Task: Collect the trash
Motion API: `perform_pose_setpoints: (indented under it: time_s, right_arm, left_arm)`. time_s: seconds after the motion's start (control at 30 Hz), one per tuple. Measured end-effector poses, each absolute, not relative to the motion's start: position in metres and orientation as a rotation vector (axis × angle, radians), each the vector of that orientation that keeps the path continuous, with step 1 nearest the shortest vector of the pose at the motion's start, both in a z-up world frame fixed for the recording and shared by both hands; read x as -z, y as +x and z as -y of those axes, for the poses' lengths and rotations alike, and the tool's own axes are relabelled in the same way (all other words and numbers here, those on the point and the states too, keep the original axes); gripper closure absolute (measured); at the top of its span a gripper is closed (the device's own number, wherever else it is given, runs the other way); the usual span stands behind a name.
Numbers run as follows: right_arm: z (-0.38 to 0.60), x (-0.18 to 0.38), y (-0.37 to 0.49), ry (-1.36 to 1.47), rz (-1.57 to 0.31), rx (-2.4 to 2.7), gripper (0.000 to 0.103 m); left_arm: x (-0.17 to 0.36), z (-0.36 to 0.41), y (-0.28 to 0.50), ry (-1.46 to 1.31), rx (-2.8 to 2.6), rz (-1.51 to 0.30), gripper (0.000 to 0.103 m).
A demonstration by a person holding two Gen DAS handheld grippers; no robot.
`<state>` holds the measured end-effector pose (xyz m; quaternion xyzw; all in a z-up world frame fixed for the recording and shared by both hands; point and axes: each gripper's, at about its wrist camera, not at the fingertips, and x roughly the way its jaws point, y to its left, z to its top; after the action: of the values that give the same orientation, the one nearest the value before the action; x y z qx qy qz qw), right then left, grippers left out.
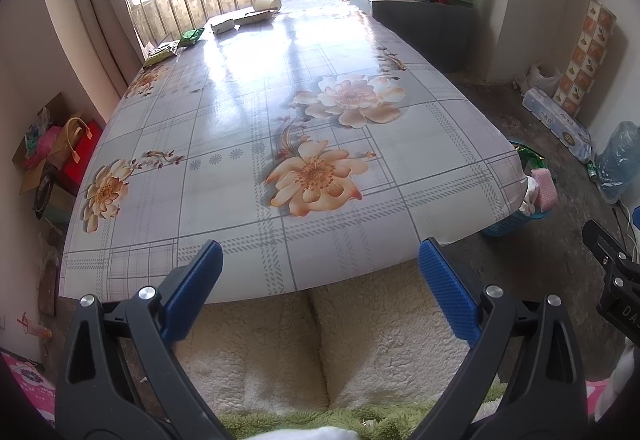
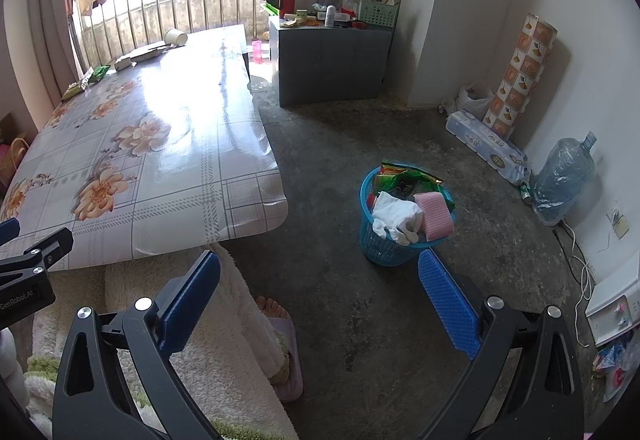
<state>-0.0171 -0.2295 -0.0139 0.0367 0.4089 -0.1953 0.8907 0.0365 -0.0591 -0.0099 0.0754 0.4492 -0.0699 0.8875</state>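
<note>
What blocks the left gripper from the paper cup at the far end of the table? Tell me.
Nothing visible does. The left gripper hangs open at the near edge of the table; the paper cup lies tipped at the far end, and only bare tablecloth lies between. The other litter sits off to the left.

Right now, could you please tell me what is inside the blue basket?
The blue basket holds green snack wrappers, a white cloth and a pink sponge-like pad. Anything beneath them is covered.

Basket [image 1: 516,224] half hidden behind table [image 1: 460,167] edge.
</note>
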Motion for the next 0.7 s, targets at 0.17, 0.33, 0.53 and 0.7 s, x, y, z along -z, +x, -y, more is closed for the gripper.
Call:
perform_pose_setpoints:
  time_s: [0.17, 0.33, 0.53, 0.7]
  right_arm:
    - [0.2293, 0.0139, -0.0169, 0.076, -0.849, 0.406, 0.006]
    - [0.2292, 0.0142, -0.0172, 0.076, -0.848, 0.407, 0.006]
    - [0.2311, 0.0119, -0.0176, 0.073, -0.844, 0.414, 0.006]
    - [0.2346, 0.0091, -0.0193, 0.071, -0.837, 0.422, 0.007]
  left_arm:
    - [0.0113, 0.0579, 0.0364, 0.156, 0.147, -0.937, 0.009]
    - [0.0125, 0.0579, 0.0362, 0.155, 0.151, -0.941, 0.009]
    - [0.0123, 0.0582, 0.0366, 0.141, 0.17, -0.944, 0.009]
    - [0.01, 0.0604, 0.0366, 0.126, 0.184, -0.939, 0.009]
